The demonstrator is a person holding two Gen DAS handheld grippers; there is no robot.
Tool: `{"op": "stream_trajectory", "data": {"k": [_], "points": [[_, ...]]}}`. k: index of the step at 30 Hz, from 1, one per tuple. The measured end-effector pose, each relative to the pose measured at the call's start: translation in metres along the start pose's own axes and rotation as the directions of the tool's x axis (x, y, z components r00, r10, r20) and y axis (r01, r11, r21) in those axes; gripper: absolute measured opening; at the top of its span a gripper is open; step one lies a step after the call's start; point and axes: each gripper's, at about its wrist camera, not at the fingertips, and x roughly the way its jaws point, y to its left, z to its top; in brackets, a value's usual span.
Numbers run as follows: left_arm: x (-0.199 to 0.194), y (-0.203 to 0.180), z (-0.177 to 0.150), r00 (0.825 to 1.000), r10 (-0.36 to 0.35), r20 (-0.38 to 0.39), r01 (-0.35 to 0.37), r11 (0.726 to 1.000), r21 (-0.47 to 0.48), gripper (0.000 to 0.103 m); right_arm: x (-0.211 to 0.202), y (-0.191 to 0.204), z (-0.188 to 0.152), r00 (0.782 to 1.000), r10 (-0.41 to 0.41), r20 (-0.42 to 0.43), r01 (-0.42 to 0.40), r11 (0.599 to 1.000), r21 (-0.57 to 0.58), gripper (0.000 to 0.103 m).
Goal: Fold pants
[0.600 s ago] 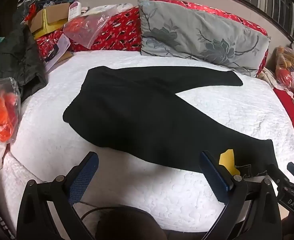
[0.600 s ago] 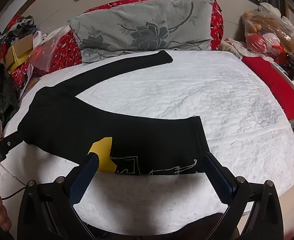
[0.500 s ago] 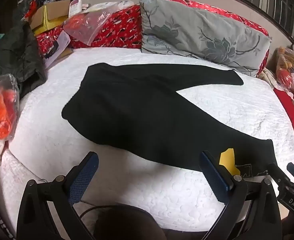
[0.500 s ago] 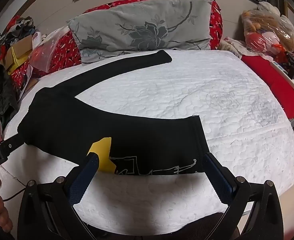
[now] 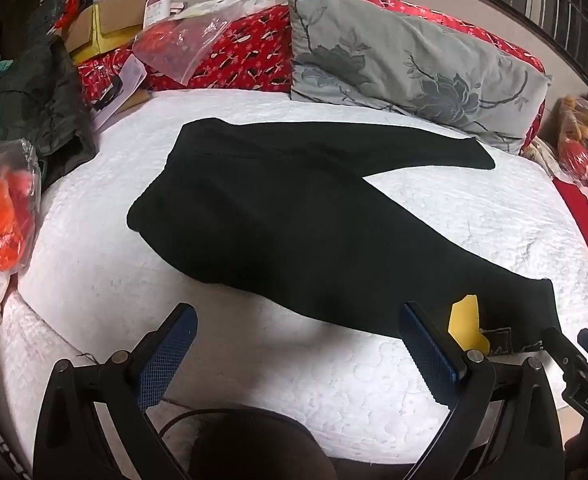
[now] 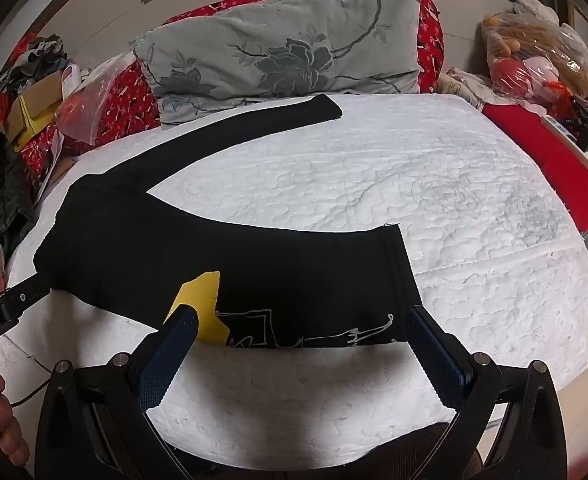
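Black pants lie flat on the white quilted bed, legs spread in a V. The waist end is at the left; one leg runs toward the grey pillow, the other toward the near right edge. That near leg bears a yellow patch and white line drawing by its hem. My left gripper hovers open above the near bed edge, short of the pants. My right gripper is open, straddling the near leg's hem from above, with nothing held.
A grey floral pillow leans on a red headboard. Clutter lies at the left: a dark garment, an orange plastic bag, a cardboard box. Bagged toys and a red surface with a power strip are at the right.
Both views have shifted slightly; the pants lie a little lower in the left wrist view. Both grippers stay open and the pants have not moved.
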Motion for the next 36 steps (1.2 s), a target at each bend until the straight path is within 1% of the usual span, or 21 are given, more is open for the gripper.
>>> {"op": "stream_trajectory", "data": {"k": [22, 36], "points": [[0.0029, 0.0040, 0.0042, 1.000, 0.004, -0.030, -0.005, 1.000, -0.014, 0.101, -0.0019, -0.0051, -0.0010, 1.000, -0.013, 0.001, 0.013, 1.000, 0.014, 0.103], [0.0049, 0.0053, 0.0040, 0.999, 0.001, -0.034, -0.001, 1.000, -0.017, 0.101, -0.0010, -0.0025, 0.0008, 1.000, -0.012, -0.009, 0.012, 1.000, 0.013, 0.103]]}}
